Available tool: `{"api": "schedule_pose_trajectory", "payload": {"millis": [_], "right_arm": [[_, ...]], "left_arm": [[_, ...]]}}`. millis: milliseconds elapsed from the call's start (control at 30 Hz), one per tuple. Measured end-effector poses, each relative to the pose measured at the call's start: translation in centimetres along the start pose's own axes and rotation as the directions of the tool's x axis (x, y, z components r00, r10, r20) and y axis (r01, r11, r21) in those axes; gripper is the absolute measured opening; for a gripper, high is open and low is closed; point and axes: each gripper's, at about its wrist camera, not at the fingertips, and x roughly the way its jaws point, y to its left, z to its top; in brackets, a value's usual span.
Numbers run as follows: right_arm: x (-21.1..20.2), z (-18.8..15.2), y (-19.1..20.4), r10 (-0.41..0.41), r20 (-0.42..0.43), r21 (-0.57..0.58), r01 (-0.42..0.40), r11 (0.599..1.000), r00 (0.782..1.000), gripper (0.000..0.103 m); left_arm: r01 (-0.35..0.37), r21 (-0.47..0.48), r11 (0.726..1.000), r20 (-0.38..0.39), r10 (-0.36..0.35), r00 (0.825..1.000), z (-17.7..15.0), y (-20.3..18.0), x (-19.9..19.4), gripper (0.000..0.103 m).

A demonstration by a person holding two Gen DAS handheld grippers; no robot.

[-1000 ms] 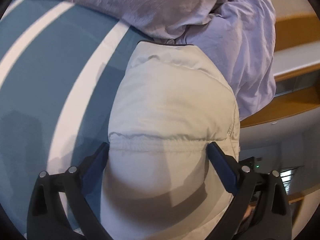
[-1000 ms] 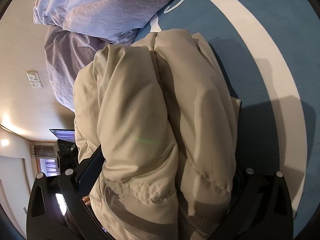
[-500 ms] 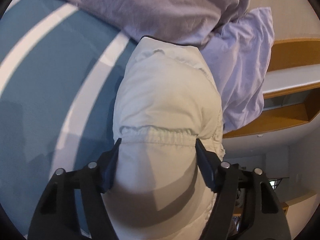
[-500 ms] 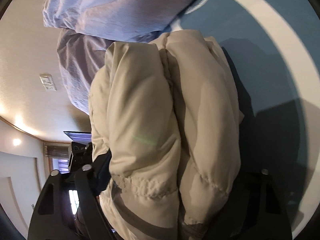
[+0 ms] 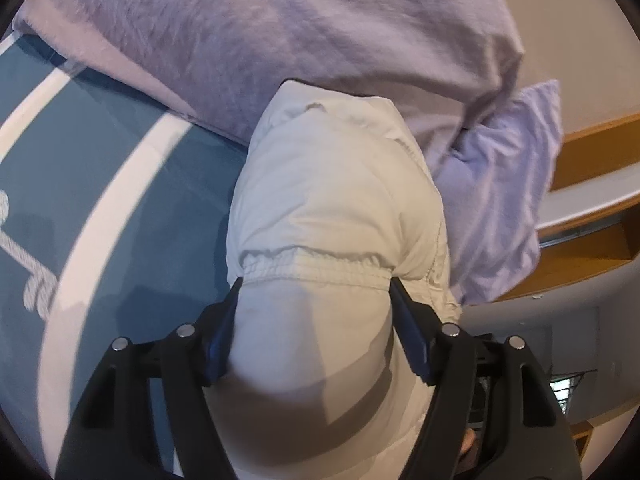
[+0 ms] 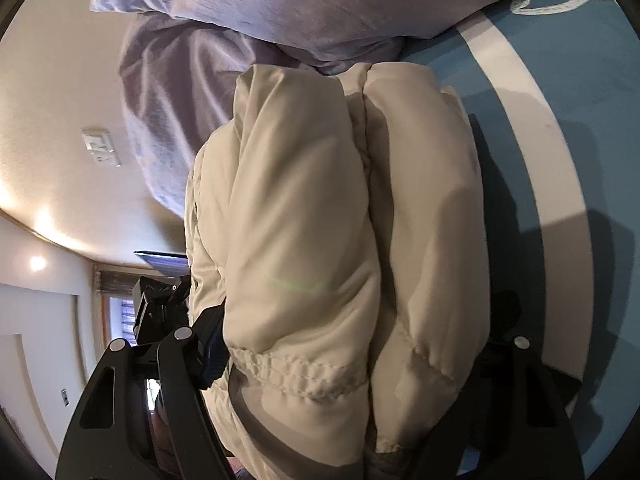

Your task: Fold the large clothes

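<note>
A cream puffy jacket [image 5: 336, 200], folded into a thick bundle, lies lifted over the teal bedspread [image 5: 80, 184]. My left gripper [image 5: 314, 284] clamps one end of it at the elastic hem, both blue pads pressing into the fabric while the jaws are opening slightly. In the right wrist view the jacket [image 6: 320, 220] shows as two padded rolls. My right gripper [image 6: 352, 340] squeezes this end, its jaws still closing. Its left pad touches the fabric and the bundle hides its right finger.
Lavender pillows [image 5: 280, 32] lie just beyond the jacket's far end, also filling the top of the right wrist view [image 6: 320, 0]. The teal bedspread with white stripes [image 6: 580, 80] stretches beside the bundle. Wooden shelves [image 5: 592, 256] and a wall switch [image 6: 100, 148] stand behind.
Both grippers went from wide open to clamped on the jacket's ends. They carried the bundle toward the lavender pillows, which now fill more of both views.
</note>
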Motion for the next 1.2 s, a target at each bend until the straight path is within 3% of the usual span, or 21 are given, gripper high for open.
{"api": "schedule_pose_trajectory", "payload": {"millis": [167, 267, 367, 433, 533, 667, 800, 933, 1067, 1200], "right_arm": [[-1.1, -0.3, 0.0, -0.103, 0.002, -0.015, 0.103, 0.995, 0.995, 0.088], [-3.1, -0.4, 0.5, -0.155, 0.054, -0.02, 0.156, 0.987, 0.986, 0.089], [-5.8, -0.6, 1.1, -0.207, 0.143, -0.021, 0.212, 0.977, 0.968, 0.09], [-7.7, -0.8, 2.1, -0.272, 0.224, -0.036, 0.287, 0.957, 0.936, 0.09], [-9.1, -0.8, 4.7, -0.356, 0.346, -0.085, 0.406, 0.91, 0.868, 0.09], [-8.2, -1.6, 8.3, -0.381, 0.433, -0.199, 0.499, 0.844, 0.817, 0.08], [-5.2, -2.5, 10.5, -0.386, 0.444, -0.316, 0.545, 0.777, 0.808, 0.069], [-2.2, -2.7, 11.6, -0.405, 0.457, -0.372, 0.584, 0.722, 0.792, 0.059], [-1.0, -2.8, 11.6, -0.412, 0.482, -0.379, 0.608, 0.697, 0.773, 0.044], [-0.4, -2.7, 11.2, -0.425, 0.485, -0.376, 0.621, 0.688, 0.764, 0.041]], "left_arm": [[-0.05, -0.006, 0.999, 0.012, 0.051, 0.999, 0.6, 0.9, 0.6, 0.085], [-0.114, 0.02, 0.993, 0.039, 0.113, 0.993, 1.0, 0.6, -0.1, 0.09], [-0.168, 0.05, 0.985, 0.121, 0.161, 0.98, 1.4, -0.5, -1.8, 0.09], [-0.188, 0.087, 0.978, 0.185, 0.17, 0.968, 1.3, -1.7, -2.9, 0.09], [-0.242, 0.185, 0.952, 0.254, 0.191, 0.948, 0.4, -4.2, -3.4, 0.09], [-0.317, 0.312, 0.896, 0.315, 0.217, 0.924, -1.3, -7.3, -2.2, 0.09], [-0.351, 0.405, 0.844, 0.301, 0.239, 0.923, -3.1, -8.8, 0.0, 0.09], [-0.44, 0.493, 0.75, 0.336, 0.302, 0.892, -5.2, -8.8, 2.0, 0.091], [-0.432, 0.5, 0.751, 0.329, 0.296, 0.897, -5.3, -8.6, 2.5, 0.091], [-0.425, 0.499, 0.755, 0.326, 0.291, 0.9, -5.3, -8.4, 2.9, 0.091]]}}
